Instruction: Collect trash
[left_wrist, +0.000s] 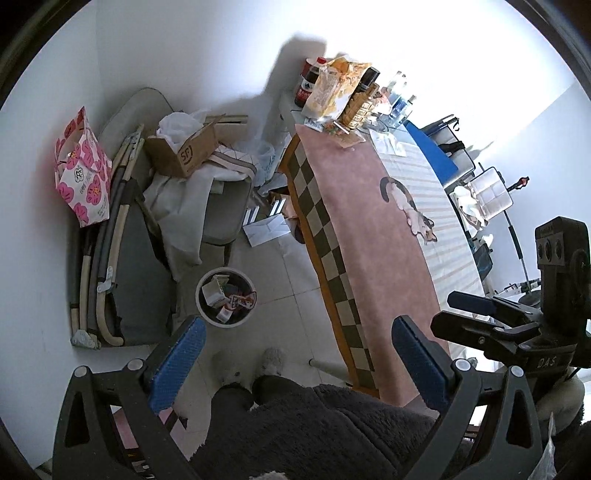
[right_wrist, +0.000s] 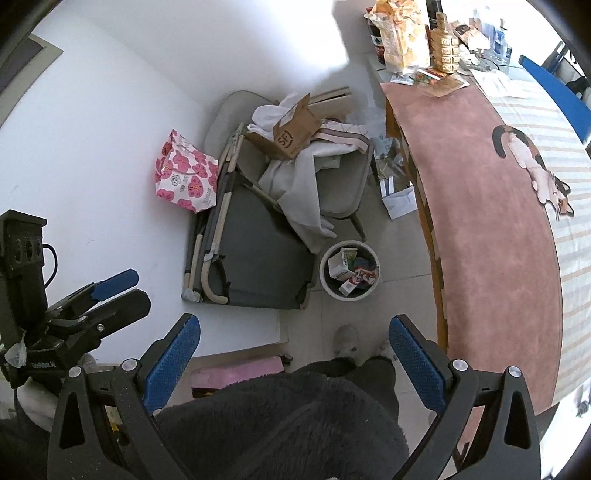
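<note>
1. Left gripper (left_wrist: 299, 365): held high above the floor, blue pads spread wide, nothing between them; seen again low at the left of the right wrist view (right_wrist: 122, 291), fingers apart there too.
2. Right gripper (right_wrist: 295, 362): likewise released, pads far apart and empty, hovering over the person's dark fleece-clad lap (right_wrist: 280, 424); visible at the right edge of the left wrist view (left_wrist: 469, 310).
3. Trash: small cartons and wrappers (right_wrist: 349, 271) lay piled inside a round white bin (left_wrist: 204, 314), also seen in the right view (right_wrist: 325, 282).
4. Bin stood on the tiled floor (left_wrist: 280, 280), just beside the long table's edge and near a folded grey cot (right_wrist: 255, 266) leaning at the wall.
5. Table (left_wrist: 373, 236) covered by a pink cloth with a checkered border and a cat picture (left_wrist: 410, 210); its far end crowded with a dark bottle (left_wrist: 308, 83), a yellow snack bag (left_wrist: 334, 86) and a gold-patterned bottle (right_wrist: 446, 46).
6. Behind the bin: a grey chair (left_wrist: 221, 210) draped in white fabric, carrying an open cardboard box (left_wrist: 183, 149).
7. Pink flowered bag (left_wrist: 83, 173) propped against the white wall, beside the cot.
8. Loose white paper (left_wrist: 267, 230) on the floor under the table's edge.
9. Pale slippers (left_wrist: 273, 362) showed below the lap, close to the bin.
</note>
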